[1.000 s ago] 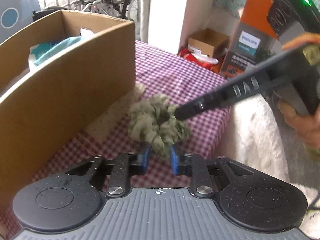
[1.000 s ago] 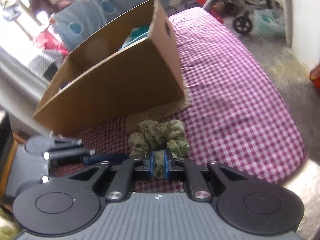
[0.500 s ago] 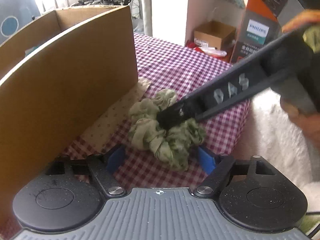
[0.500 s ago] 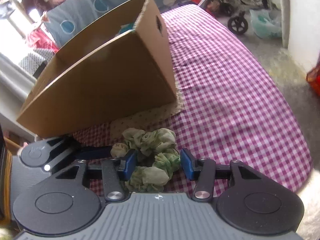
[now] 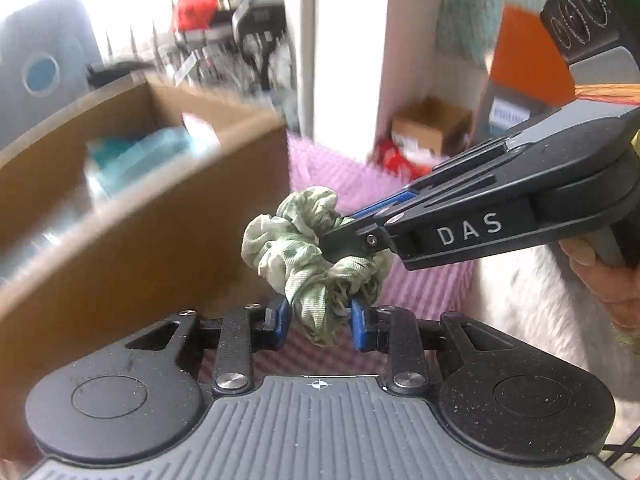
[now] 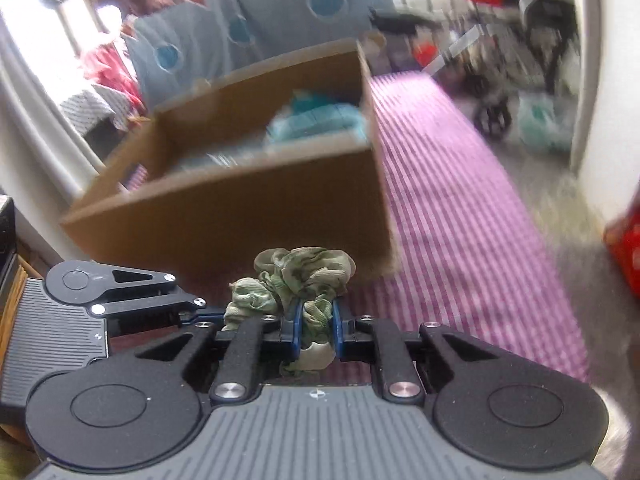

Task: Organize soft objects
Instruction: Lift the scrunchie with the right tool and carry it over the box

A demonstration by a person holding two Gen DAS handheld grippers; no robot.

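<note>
Cardboard box (image 5: 132,216) with teal cloth (image 6: 320,120) stands behind the scrunchie (image 5: 316,252).

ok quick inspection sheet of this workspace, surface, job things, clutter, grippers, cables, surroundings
surface: purple checked cloth, blurred.
job's things: green scrunchie held off the cloth by both grippers; open cardboard box behind it, teal fabric inside.
clutter: nothing seen on the cloth.
grippers: left gripper and right gripper have just been closing; both pinch the scrunchie.
cables: dark lead at the left view's lower right corner, too little shown to tell.
surroundings: orange carton, small cardboard box, blue spotted fabric, wheeled frame.
</note>
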